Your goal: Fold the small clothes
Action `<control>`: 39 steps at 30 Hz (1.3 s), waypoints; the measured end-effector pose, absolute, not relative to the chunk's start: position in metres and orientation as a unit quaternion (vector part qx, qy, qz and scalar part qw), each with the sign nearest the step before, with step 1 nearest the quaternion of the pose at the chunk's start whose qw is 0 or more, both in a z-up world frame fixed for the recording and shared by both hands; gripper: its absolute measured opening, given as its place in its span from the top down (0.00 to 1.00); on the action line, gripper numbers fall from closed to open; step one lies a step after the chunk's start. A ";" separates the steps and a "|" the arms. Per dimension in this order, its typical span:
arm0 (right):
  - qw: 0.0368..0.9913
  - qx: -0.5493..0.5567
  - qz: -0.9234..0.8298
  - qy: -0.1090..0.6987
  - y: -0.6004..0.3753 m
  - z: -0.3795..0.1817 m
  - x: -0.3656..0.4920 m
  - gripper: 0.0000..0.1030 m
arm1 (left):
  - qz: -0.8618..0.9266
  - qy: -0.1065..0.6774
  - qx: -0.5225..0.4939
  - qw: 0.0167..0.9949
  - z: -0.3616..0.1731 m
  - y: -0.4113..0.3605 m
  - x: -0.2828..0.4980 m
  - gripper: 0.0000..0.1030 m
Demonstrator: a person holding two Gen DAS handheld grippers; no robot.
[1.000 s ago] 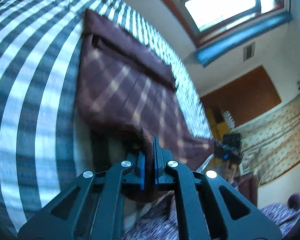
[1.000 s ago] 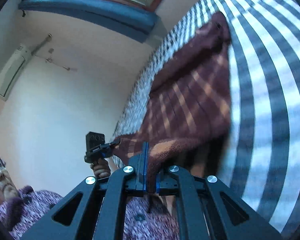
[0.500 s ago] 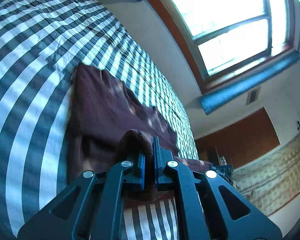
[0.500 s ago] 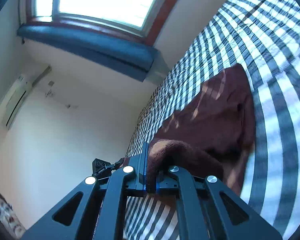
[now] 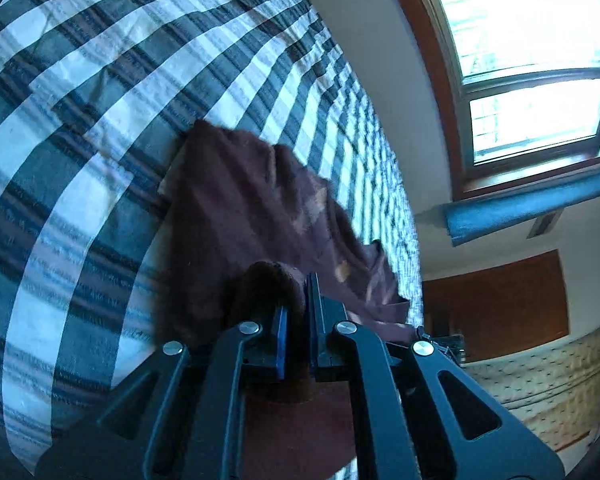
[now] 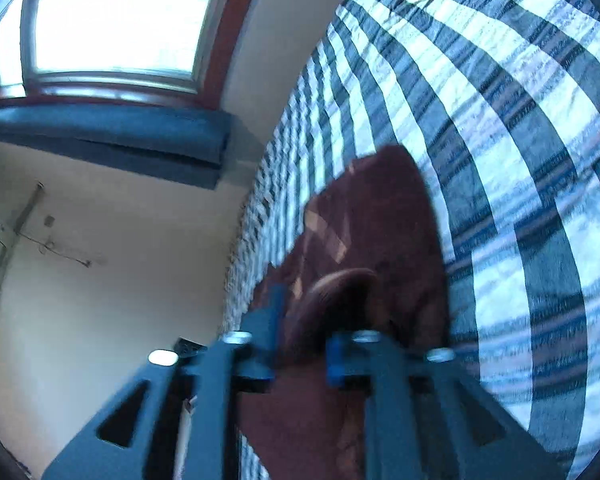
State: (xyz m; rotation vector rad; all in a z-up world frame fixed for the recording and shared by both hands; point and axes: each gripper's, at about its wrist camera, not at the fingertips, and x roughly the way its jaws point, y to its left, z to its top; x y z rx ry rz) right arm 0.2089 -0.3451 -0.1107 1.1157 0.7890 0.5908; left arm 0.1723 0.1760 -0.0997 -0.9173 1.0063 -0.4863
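One brown garment (image 5: 244, 208) lies folded on the striped bed (image 5: 80, 128). Two claws: the left claw (image 5: 296, 336) is clamped on its near edge; the right claw (image 6: 300, 344) has just been opening, cloth loose between.

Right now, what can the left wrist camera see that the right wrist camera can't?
Only the left wrist view shows a brown wooden panel and a patterned mattress, plus the left gripper shut on the maroon cloth.

Only the right wrist view shows a cable on the cream wall, plus the right gripper, which has just been opening, cloth bunched between its fingers.

Both show the cloth, the striped bedsheet, the bright window and its blue ledge.
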 end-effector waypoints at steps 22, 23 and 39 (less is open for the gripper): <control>0.784 0.445 0.233 0.364 -0.369 -0.099 0.216 0.51 | -0.221 0.444 -0.202 0.844 -0.070 0.155 0.183 0.44; 0.785 0.443 0.232 0.366 -0.367 -0.099 0.219 0.51 | -0.221 0.449 -0.204 0.841 -0.074 0.155 0.186 0.44; 0.845 0.315 0.180 0.393 -0.327 -0.089 0.241 0.78 | -0.208 0.478 -0.167 0.837 -0.085 0.136 0.202 0.65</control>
